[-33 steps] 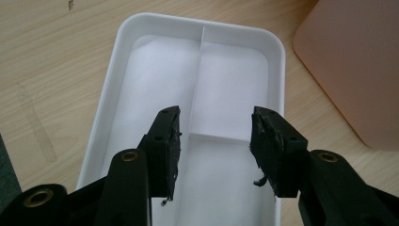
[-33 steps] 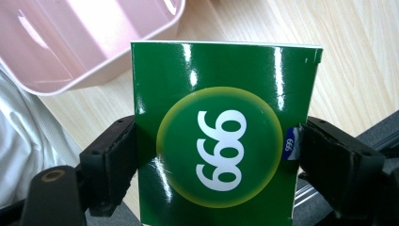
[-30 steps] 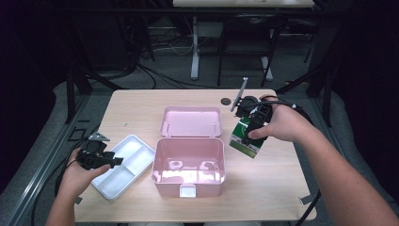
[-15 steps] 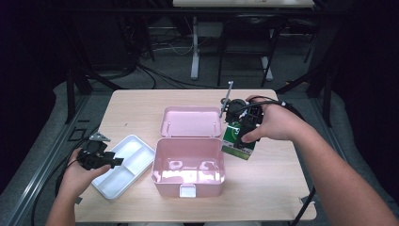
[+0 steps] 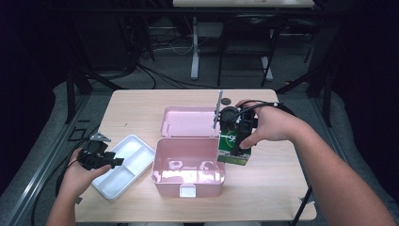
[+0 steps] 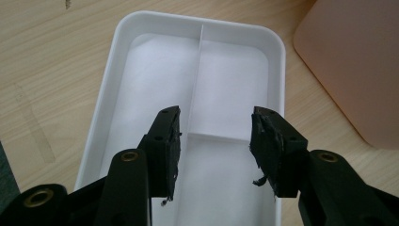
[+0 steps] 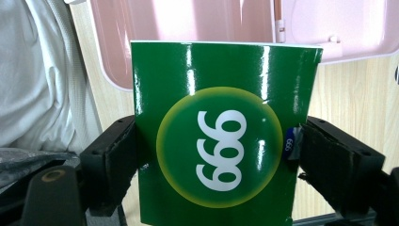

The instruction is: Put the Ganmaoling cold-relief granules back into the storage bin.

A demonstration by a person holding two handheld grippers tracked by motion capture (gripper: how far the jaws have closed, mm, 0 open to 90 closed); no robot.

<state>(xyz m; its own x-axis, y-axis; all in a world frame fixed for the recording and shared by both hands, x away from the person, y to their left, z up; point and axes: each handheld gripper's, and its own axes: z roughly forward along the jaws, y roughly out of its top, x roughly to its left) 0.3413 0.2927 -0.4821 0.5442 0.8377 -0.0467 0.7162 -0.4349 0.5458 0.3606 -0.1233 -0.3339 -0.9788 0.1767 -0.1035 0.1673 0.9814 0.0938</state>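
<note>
Right gripper (image 7: 216,155) clamping green box (image 7: 221,132) marked 999, left gripper (image 6: 214,141) wide over white tray (image 6: 277,56)

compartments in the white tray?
3 visible in the white tray: one long, left of the divider; one upper right; one lower right, partly behind the left gripper.

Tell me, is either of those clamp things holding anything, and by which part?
The right gripper holds the green box by its two side edges. The left gripper is open over the white tray, holding nothing.

Pink box (image 5: 188,173) gapes open — raised lid (image 5: 190,121) blocks behind.
</note>
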